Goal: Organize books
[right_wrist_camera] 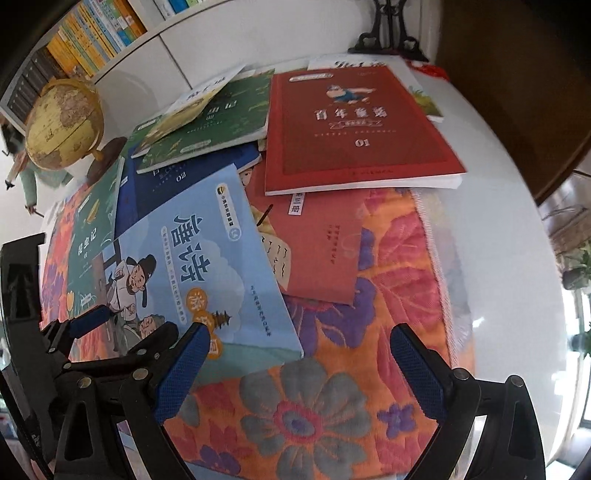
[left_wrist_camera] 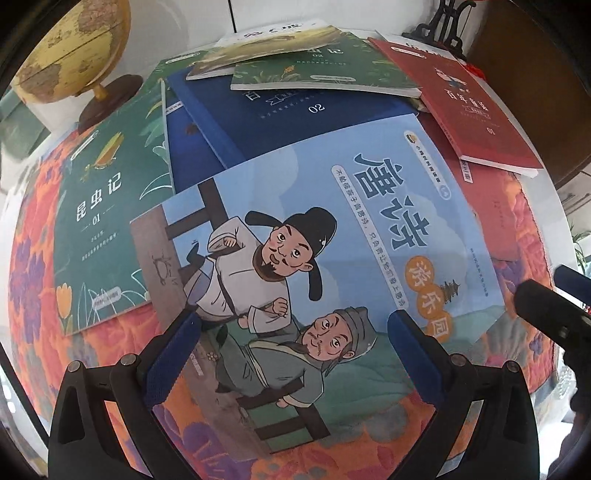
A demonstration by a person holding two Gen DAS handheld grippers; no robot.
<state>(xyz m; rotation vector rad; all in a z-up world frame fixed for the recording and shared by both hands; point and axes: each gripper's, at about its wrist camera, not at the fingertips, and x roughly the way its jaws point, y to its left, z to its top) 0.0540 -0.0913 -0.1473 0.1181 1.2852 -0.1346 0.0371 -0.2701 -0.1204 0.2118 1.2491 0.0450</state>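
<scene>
Lots of books lie in a messy pile on a flowery orange cloth (right_wrist_camera: 325, 402) that covers the white surface (right_wrist_camera: 506, 229). The light blue book (left_wrist_camera: 332, 266) with two cartoon men on it lies on top, nearest to us. The left claw (left_wrist_camera: 291, 354) hangs right over the near part of this book, and its two blue fingers are spread wide apart with nothing between them. The right claw (right_wrist_camera: 306, 373) is wide open too and holds nothing. It floats over the bare cloth just to the right of the light blue book's near corner, and its left blue finger (right_wrist_camera: 184, 369) is in front of that corner. To the left of the light blue book lies a dark green book (left_wrist_camera: 99, 221) marked 01. Behind it are dark blue books (left_wrist_camera: 295, 110), and on them another green book (left_wrist_camera: 321, 74) with a thin pale book (left_wrist_camera: 266, 48) on top. A red book (right_wrist_camera: 354, 129) marked 01 sits far right and covers part of an orange-red book (right_wrist_camera: 317, 247). A yellow globe (right_wrist_camera: 64, 125) on a brown foot stands at the far left. A dark carved stand (right_wrist_camera: 388, 33) is at the far edge. High up on the far left is a shelf of books (right_wrist_camera: 85, 40).
</scene>
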